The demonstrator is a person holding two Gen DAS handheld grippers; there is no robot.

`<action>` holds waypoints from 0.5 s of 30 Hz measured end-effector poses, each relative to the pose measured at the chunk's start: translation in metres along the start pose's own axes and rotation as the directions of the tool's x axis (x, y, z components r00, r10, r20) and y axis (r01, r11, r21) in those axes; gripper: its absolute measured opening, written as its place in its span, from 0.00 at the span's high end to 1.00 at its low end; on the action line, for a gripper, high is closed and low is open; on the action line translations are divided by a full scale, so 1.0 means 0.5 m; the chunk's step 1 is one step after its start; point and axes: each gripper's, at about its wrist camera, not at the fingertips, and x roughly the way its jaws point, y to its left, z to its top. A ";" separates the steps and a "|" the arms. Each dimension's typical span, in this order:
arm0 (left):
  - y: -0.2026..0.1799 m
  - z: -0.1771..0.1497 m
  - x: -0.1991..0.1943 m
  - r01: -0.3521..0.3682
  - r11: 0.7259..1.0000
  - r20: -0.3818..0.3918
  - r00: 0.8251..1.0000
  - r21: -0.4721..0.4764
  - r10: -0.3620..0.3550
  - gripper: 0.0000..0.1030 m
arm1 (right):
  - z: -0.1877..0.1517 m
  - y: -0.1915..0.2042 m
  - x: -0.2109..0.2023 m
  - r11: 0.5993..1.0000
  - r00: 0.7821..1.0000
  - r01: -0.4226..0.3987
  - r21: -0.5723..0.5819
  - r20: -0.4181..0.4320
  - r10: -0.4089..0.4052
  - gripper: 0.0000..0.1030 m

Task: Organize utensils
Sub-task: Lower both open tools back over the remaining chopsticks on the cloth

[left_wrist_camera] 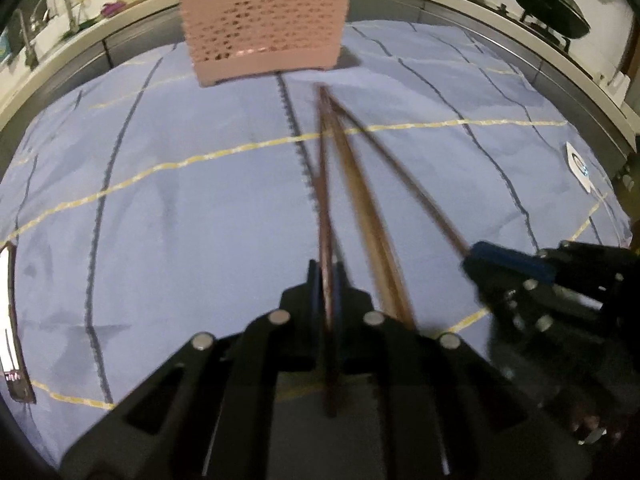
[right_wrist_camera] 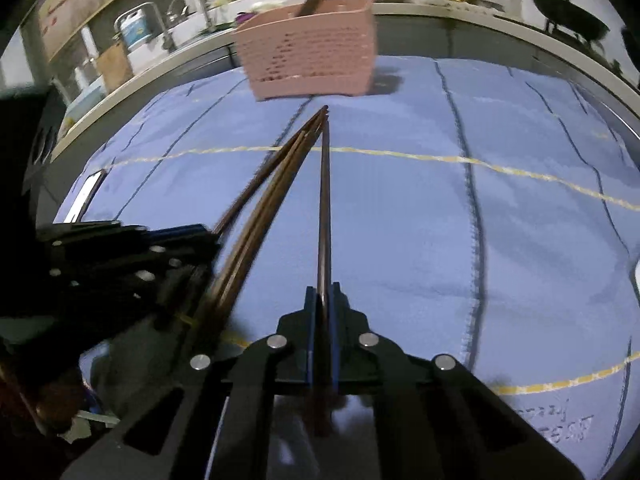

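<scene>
Left gripper (left_wrist_camera: 326, 276) clamped on one brown chopstick (left_wrist_camera: 325, 184); right gripper (right_wrist_camera: 323, 296) clamped on another chopstick (right_wrist_camera: 325, 184). Tips converging just before the pink utensil basket (left_wrist_camera: 264, 36), loose chopsticks (left_wrist_camera: 360, 200) between, on blue cloth (left_wrist_camera: 160, 200).

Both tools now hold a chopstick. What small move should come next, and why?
Probably lift both chopsticks slightly off the blue cloth toward the pink basket. The left tool and the right tool are each shut on one chopstick, two more lie loose between them, and the basket already holds chopsticks.
</scene>
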 end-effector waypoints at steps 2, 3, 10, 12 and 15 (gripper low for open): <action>0.022 -0.005 -0.006 -0.004 1.000 -0.010 1.000 -0.021 0.004 0.94 | -0.005 -0.011 -0.006 1.000 1.000 -0.014 0.023 -0.010 0.014 0.94; 0.033 -0.011 -0.011 -0.009 1.000 -0.014 1.000 -0.028 0.008 0.94 | -0.009 -0.014 -0.009 0.999 0.999 -0.023 0.031 -0.021 0.024 0.94; 0.088 -0.052 -0.038 0.000 0.998 -0.037 0.999 -0.058 -0.002 0.92 | -0.027 -0.006 -0.024 0.998 0.995 -0.066 0.002 -0.070 0.066 0.93; 0.085 -0.040 -0.033 -0.013 0.999 -0.038 0.999 -0.035 0.011 0.90 | -0.014 -0.002 -0.017 0.998 0.995 -0.061 -0.031 -0.076 0.058 0.93; 0.082 -0.005 -0.014 -0.039 0.999 -0.038 0.999 -0.012 0.039 0.88 | 0.017 0.002 0.002 0.997 0.995 -0.054 -0.056 -0.086 0.049 0.93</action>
